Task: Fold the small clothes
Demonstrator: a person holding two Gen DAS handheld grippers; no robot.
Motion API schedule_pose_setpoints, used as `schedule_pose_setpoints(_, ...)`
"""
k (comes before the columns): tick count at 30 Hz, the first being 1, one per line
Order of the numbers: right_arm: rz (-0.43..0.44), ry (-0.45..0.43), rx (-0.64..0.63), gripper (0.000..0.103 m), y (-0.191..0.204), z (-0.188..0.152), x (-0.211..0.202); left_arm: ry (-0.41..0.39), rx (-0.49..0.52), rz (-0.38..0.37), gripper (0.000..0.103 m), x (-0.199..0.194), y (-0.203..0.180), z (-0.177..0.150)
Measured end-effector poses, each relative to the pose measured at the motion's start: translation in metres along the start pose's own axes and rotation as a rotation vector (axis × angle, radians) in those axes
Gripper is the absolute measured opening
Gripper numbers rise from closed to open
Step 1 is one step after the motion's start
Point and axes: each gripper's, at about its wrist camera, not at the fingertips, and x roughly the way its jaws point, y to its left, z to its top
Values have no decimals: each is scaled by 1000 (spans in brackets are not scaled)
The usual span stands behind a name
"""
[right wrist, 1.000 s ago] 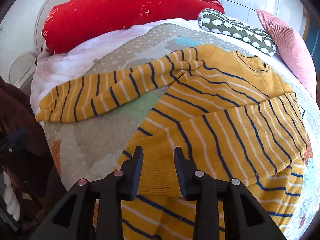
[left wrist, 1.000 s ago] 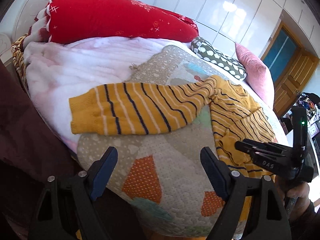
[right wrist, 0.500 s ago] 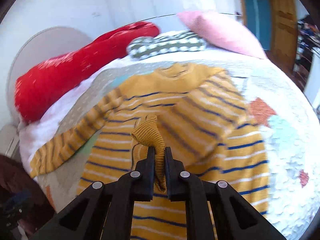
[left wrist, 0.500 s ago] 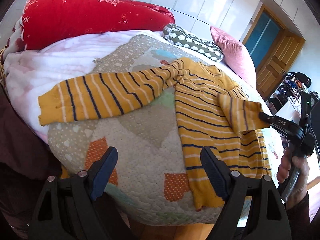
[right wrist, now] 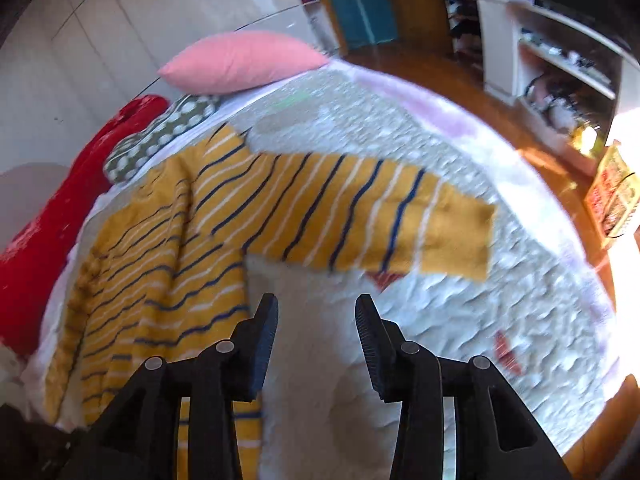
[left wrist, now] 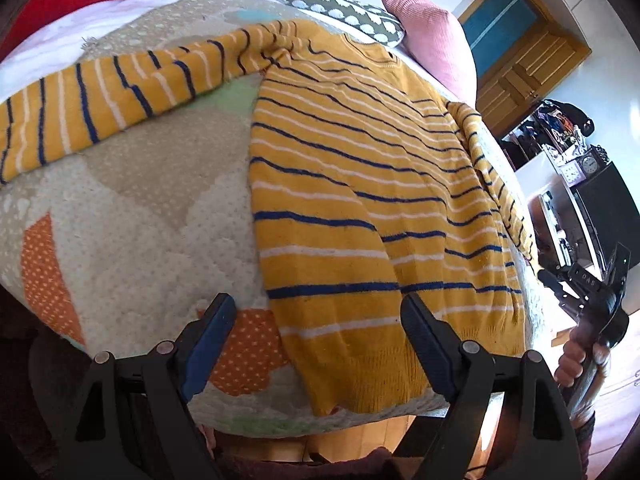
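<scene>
Striped yellow sweater (left wrist: 360, 184) lies flat, front up, on the patchwork quilt (left wrist: 132, 220). Half a second ago the right gripper (right wrist: 316, 320) pinched the right sleeve (right wrist: 360, 224) above the torso; now its jaws are spread, empty, and that sleeve lies stretched out away from the body. Left gripper (left wrist: 316, 328) spread at the hem, holding nothing. Judgement: garment laid out; folding not started.

Sweater (left wrist: 352, 184) lying flat on the quilt (left wrist: 132, 216), hem toward the near edge, collar toward the far end. One sleeve (left wrist: 104, 92) extends left across the quilt; the other sleeve (right wrist: 360, 220) extends right. Beyond the collar, two pillows (left wrist: 340, 12) (left wrist: 432, 40) side by side.
</scene>
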Motion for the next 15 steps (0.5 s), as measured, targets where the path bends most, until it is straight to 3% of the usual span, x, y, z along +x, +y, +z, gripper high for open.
schedule_pose_setpoints(2, 101, 79, -20, 43, 7, -25, 10, -1, 22, 9, 84, 7, -4, 0)
schedule_pose_setpoints(4, 143, 111, -42, 43, 12, -47, 13, 2, 49, 23, 81, 9, -9, 0)
schedule_pose_setpoints(7, 124, 95, -99, 43, 26, -69, 15, 32, 89, 54, 16, 11, -18, 0)
schedule_pose_setpoints(10, 90, 75, -159, 39, 38, -76, 21, 43, 66, 38, 12, 7, -14, 4)
schedule_pose_setpoints(11, 102, 82, -166, 12, 42, -76, 22, 40, 57, 35, 12, 5, -13, 6)
schedule_pose_setpoints(12, 122, 96, -159, 6, 42, -73, 23, 34, 49, 30, 12, 0, -11, 6)
schedule_pose_setpoints(15, 138, 85, -129, 5, 37, -70, 11, 19, 49, 13, 11, -17, -11, 3)
